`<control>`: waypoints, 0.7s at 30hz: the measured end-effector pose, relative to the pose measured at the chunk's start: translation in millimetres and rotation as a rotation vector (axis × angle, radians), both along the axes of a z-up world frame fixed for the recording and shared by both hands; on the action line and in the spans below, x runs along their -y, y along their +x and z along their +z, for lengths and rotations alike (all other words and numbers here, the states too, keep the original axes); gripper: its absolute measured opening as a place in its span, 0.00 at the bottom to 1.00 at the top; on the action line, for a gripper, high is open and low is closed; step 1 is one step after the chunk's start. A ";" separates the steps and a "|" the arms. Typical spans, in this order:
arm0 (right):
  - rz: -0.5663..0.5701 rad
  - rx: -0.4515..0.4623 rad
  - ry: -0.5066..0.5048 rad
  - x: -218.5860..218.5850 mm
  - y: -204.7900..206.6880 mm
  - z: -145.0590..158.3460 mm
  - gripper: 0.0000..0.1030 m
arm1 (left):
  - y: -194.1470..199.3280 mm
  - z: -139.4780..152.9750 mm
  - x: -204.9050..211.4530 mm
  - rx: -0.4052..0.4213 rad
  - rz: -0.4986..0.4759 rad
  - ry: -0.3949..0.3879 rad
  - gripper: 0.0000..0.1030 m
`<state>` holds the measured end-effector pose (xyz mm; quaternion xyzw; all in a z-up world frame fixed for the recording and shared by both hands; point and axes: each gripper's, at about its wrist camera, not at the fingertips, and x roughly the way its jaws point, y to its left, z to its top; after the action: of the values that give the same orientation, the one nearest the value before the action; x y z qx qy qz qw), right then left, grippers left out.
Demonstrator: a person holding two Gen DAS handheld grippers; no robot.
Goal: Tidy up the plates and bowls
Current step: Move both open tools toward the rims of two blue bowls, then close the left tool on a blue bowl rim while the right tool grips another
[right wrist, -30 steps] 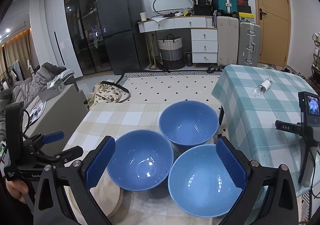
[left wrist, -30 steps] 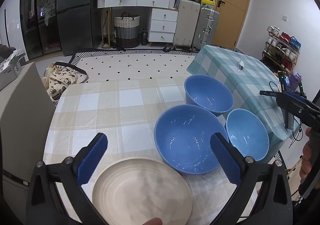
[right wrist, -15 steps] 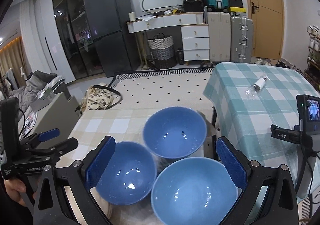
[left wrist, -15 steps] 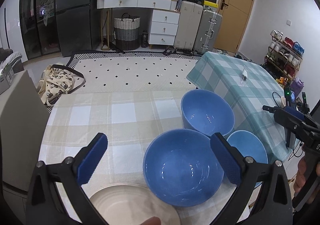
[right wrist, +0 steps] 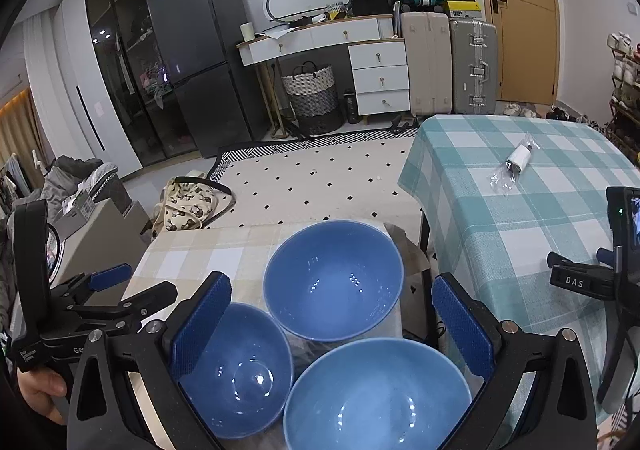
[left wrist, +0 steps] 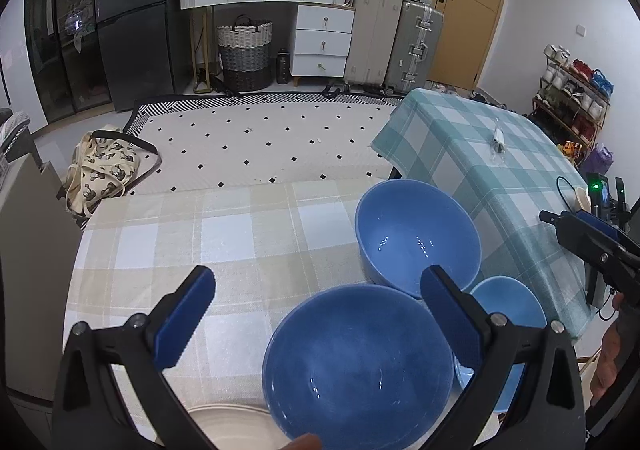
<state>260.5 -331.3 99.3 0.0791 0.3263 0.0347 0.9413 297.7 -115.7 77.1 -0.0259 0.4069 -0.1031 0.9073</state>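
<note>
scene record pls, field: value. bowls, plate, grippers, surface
bowls: three blue, empty, clustered: far bowl, left bowl, right bowl
plate: one cream plate at the near edge, mostly cut off by the frame
left hand-held gripper: open, empty, above the left bowl
right hand-held gripper: open, empty, above the bowl cluster
surface: beige checked tablecloth
neighbour: teal checked table to the right

Three glossy blue glazed ceramic bowls (right wrist: pixel 334 282) are throwing back small highlights; a matt cream plate (left wrist: pixel 232 424) is showing a duller face. A woven beige checked tablecloth (left wrist: pixel 224 242) is looking soft and matt. Ribbed blue rubbery pads (right wrist: pixel 200 326) are lining matt black plastic gripper arms (right wrist: pixel 116 378).
</note>
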 end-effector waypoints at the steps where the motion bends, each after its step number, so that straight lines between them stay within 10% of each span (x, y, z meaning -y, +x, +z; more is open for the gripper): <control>1: -0.004 -0.005 0.000 1.2 2.0 -1.5 0.99 | 3.5 -1.5 1.3 -0.004 -0.004 -0.001 1.00; 21: -0.087 -0.059 -0.039 23.7 44.1 -39.4 0.99 | 54.1 -31.7 12.1 -0.068 -0.011 0.010 1.00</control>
<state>304.6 -355.0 59.9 0.0759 0.3507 -0.0148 0.9333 351.8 -127.9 45.4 -0.0228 0.4380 -0.1054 0.8925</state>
